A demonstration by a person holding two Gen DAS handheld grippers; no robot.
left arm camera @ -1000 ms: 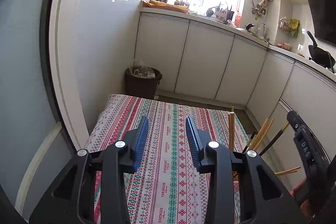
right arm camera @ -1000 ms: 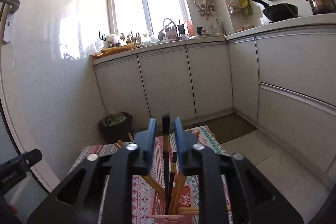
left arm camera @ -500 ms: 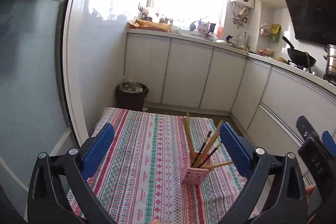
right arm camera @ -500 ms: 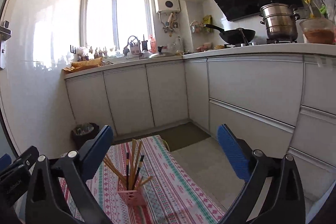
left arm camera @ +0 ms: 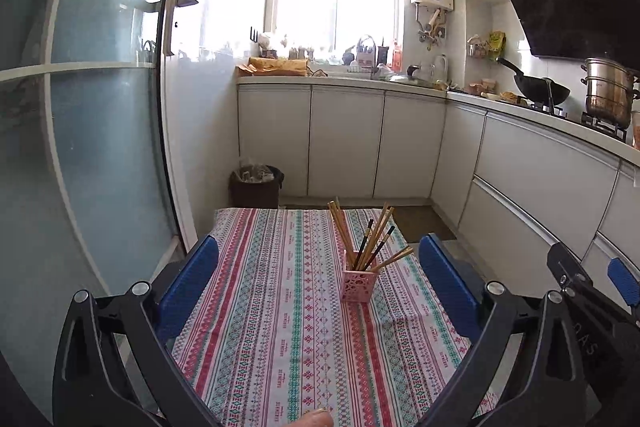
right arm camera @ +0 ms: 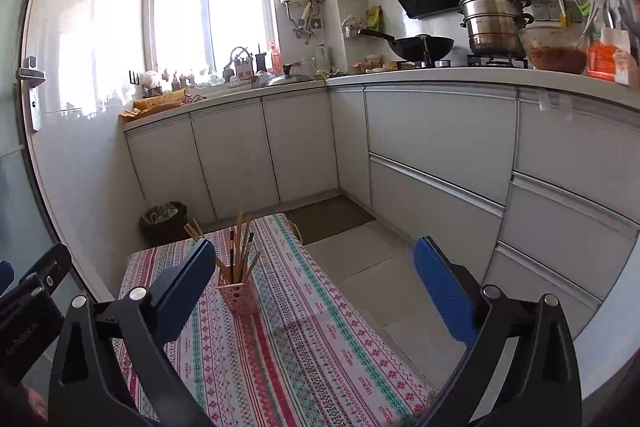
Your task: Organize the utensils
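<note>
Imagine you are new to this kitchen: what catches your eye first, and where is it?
First, the pink holder bristling with chopsticks, standing alone on the striped tablecloth. Then the left claw and the right claw, both wide open and empty, framing it.

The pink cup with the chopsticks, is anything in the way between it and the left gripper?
Nothing visible is. The open left gripper faces the pink lattice plastic holder full of wooden chopsticks, with only bare striped patterned tablecloth between them.
</note>
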